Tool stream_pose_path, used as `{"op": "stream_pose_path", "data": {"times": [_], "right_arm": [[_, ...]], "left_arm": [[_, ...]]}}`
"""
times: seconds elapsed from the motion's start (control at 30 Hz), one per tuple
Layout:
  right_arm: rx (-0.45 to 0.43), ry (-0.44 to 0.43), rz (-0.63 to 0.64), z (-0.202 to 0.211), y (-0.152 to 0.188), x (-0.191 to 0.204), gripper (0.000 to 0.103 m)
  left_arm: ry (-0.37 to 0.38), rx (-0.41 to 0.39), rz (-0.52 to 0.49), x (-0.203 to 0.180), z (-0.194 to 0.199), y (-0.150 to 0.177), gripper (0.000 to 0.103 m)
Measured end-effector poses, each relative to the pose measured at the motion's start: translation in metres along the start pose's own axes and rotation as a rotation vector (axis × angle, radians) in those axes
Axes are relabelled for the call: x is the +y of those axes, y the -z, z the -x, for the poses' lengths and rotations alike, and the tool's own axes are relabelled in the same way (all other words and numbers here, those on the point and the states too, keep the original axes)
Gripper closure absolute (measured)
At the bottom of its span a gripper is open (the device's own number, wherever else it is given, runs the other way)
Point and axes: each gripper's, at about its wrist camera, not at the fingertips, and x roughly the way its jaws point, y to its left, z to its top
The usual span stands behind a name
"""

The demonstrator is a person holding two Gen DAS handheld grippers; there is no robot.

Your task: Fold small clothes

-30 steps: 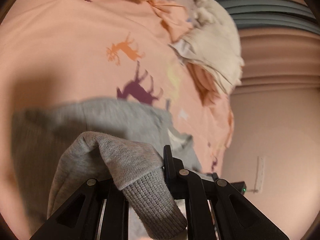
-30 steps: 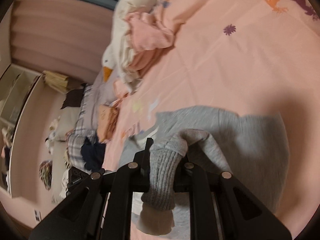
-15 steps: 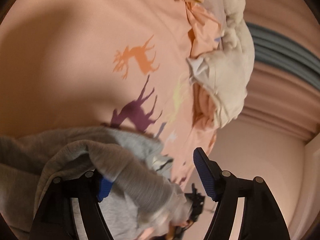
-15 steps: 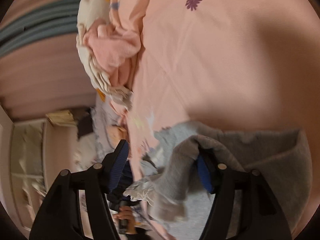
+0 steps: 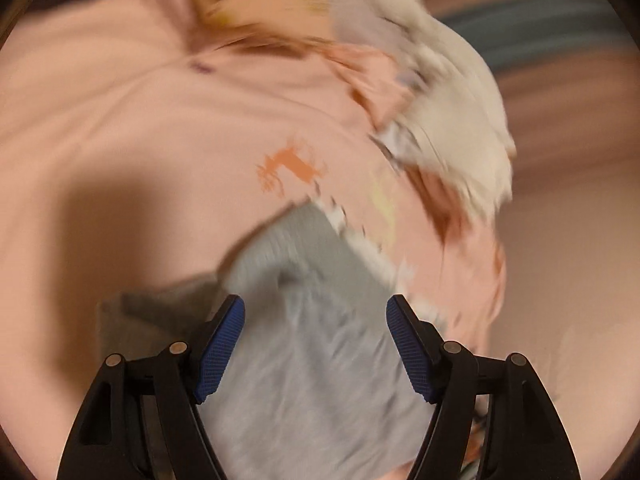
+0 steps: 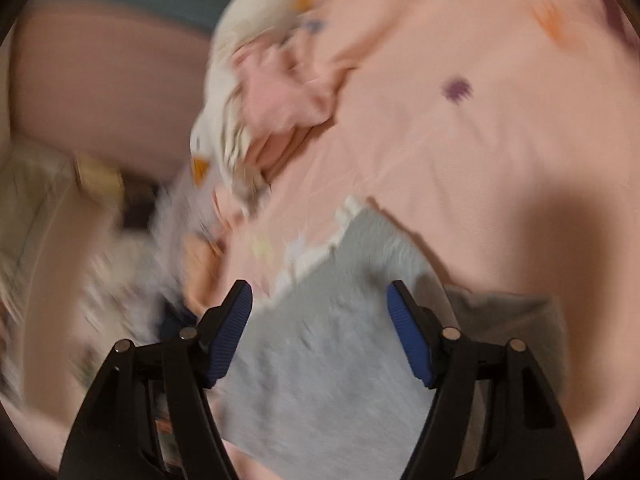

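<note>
A small grey knit garment [image 5: 312, 344] lies on the pink bedsheet [image 5: 140, 128], with a white jagged trim along its far edge. My left gripper [image 5: 316, 312] is open and empty just above it, jaws wide apart. The same garment shows in the right wrist view [image 6: 340, 340]. My right gripper [image 6: 320, 300] is also open and empty over it. Both views are blurred by motion.
A pile of white and pink clothes with a white plush duck [image 5: 440, 112] lies at the far side of the bed; it also shows in the right wrist view [image 6: 260, 92]. The bed's edge and cluttered floor [image 6: 100, 260] are at left there.
Both grippers held a ribbed grey cuff a second ago. They opened and let it go, and the garment now lies flat on the sheet while both cameras swing.
</note>
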Motion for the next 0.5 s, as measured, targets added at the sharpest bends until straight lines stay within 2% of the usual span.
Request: {"op": "stream_pose_path", "data": {"times": [0.07,0.17,0.23,0.37,0.5], "right_arm": [[-0.007,0.106,0.185,0.005,0.023,0.018,0.053],[0.003,0.222,0.338,0.010,0.054,0.028,0.065],[0.011,0.278,0.422,0.013,0.074,0.030,0.068],[0.024,0.419,0.535,0.020,0.107,0.020,0.071],[0.064,0.493,0.533,0.022,0.122,-0.003,0.075]], "left_arm": [[-0.040,-0.002,-0.135,-0.014,0.004,0.025,0.031],[-0.078,0.002,-0.250,-0.019,0.003,0.056,0.031],[-0.079,0.022,-0.296,-0.016,-0.002,0.075,0.031],[-0.165,0.029,-0.383,-0.011,-0.010,0.104,0.033],[-0.173,0.025,-0.408,-0.001,-0.005,0.125,0.033]]}}
